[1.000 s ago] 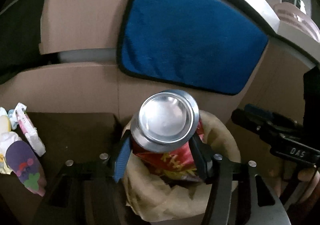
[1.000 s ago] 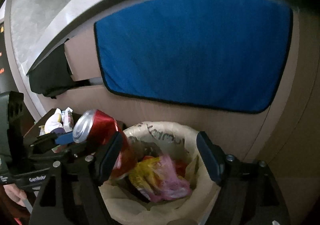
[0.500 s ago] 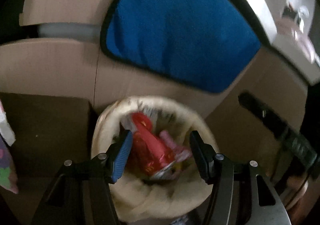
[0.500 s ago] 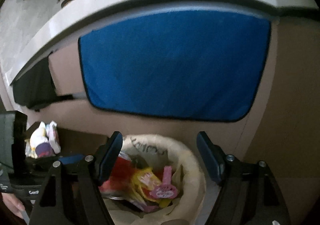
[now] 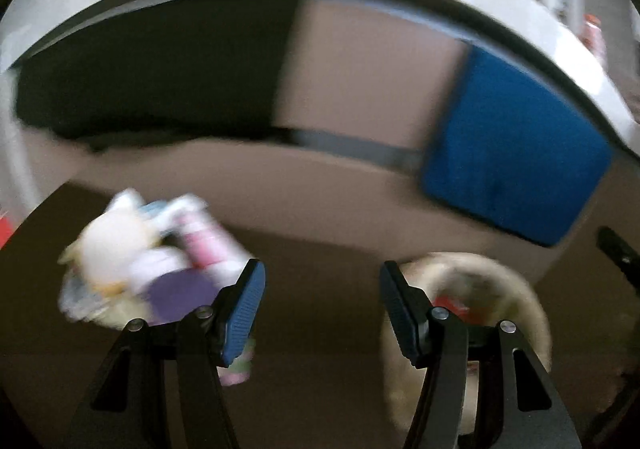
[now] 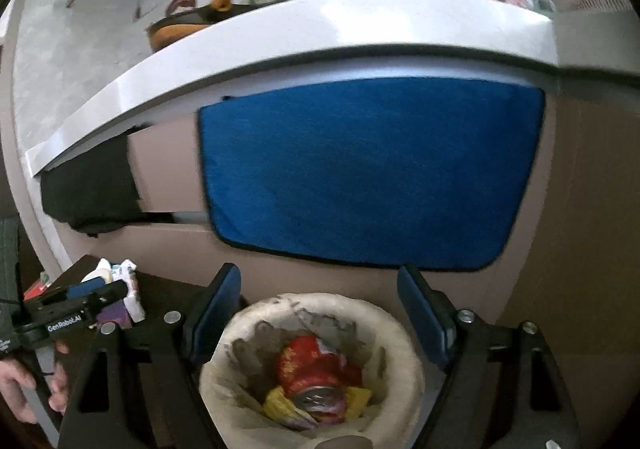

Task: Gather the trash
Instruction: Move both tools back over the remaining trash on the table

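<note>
Brown cabinet front under a pale countertop edge, with a blue towel hanging flat against it and a dark cloth draped further left. Right gripper low in the foreground, jaws wide apart and opening, nothing between the blue pads, poised just above the bin. Directly beneath, a round bin with a pale liner, holding a crushed red can lying on yellow wrappers, silver end facing up. Left gripper likewise spread, pads empty, over a dark brown surface; heavily blurred in its own view. Seen from the right wrist view as a black tool off to the left, carried by a hand at the lower edge. Just behind the left pad, a loose heap of remaining trash: white, pink and purple wrappers, details too smeared to tell apart. Liner rim visible at the right of that view, beside the right-hand finger. On the countertop, orange-and-black items, indistinct.
</note>
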Available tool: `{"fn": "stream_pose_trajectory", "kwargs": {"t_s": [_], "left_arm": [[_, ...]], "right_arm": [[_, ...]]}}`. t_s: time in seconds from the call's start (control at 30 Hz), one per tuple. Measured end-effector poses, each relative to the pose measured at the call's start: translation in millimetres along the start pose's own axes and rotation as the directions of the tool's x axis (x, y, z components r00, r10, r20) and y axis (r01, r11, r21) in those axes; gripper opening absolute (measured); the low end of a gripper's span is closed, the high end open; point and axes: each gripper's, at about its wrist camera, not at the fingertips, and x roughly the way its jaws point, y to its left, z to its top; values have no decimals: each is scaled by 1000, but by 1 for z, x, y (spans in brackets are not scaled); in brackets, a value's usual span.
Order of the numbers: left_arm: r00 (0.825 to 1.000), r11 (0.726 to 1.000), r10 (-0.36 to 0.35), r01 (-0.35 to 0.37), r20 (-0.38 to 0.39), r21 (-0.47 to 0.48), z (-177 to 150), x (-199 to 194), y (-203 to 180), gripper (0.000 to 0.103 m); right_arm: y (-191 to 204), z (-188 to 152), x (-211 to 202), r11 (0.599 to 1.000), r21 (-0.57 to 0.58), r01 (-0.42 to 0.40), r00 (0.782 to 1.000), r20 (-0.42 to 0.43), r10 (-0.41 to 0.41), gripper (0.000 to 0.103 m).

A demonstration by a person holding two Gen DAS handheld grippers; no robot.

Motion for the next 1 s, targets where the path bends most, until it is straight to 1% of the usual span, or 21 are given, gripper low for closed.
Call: {"fn": "stream_pose_trajectory", "kwargs": {"t_s": [0.1, 0.13, 0.23, 0.33, 0.37, 0.43, 0.47, 0.53, 0.6, 0.63, 0.67, 0.77, 0.8, 0.83, 0.93, 1.0], "left_arm": [[995, 993, 83, -88, -60, -83, -8, 9, 39, 60], [990, 986, 108, -118, -89, -121, -12, 13, 52, 60], [982, 965, 123, -152, -145, -212, -23, 24, 75, 60], [973, 941, 126, -179, -192, -289, -37, 43, 88, 60], [970, 928, 133, -194, -205, -317, -39, 50, 90, 60], [966, 915, 134, -207, -222, -346, -45, 61, 92, 61], [967, 911, 143, -212, -211, -355, -45, 64, 91, 61], [965, 910, 166, -229, -202, -345, -43, 70, 90, 61], [965, 911, 168, -230, -200, -343, -41, 74, 89, 62], [966, 913, 162, -224, -202, -342, -42, 77, 91, 66], [967, 916, 150, -214, -204, -340, -42, 78, 93, 66], [973, 938, 77, -144, -216, -315, -43, 76, 104, 68], [973, 946, 56, -124, -224, -299, -43, 73, 108, 67], [973, 955, 54, -117, -226, -274, -43, 67, 111, 64], [972, 974, 105, -144, -211, -176, -47, 40, 124, 55], [965, 974, 154, -184, -211, -133, -53, 25, 141, 53]], "right_arm": [[28, -6, 9, 998, -36, -48, 999, -24, 47, 78], [40, -9, 14, 997, -55, -62, 997, -38, 60, 78], [63, -17, 25, 994, -80, -78, 995, -69, 73, 78], [71, -26, 32, 992, -72, -105, 990, -105, 97, 78], [73, -29, 36, 991, -70, -112, 987, -121, 103, 78], [75, -35, 43, 991, -70, -116, 983, -150, 104, 78], [76, -37, 46, 991, -69, -117, 981, -162, 105, 78], [76, -43, 51, 990, -62, -128, 975, -188, 115, 78], [79, -49, 57, 989, -59, -137, 970, -212, 121, 78], [79, -51, 60, 988, -59, -141, 967, -224, 125, 78], [80, -54, 62, 987, -57, -148, 963, -234, 131, 78], [86, -59, 68, 983, -53, -173, 953, -259, 154, 78], [90, -60, 70, 982, -55, -183, 951, -264, 163, 78], [94, -61, 72, 979, -60, -195, 948, -268, 172, 78], [113, -62, 74, 972, -89, -219, 944, -272, 188, 78], [125, -60, 74, 964, -107, -242, 941, -268, 207, 78]]}}
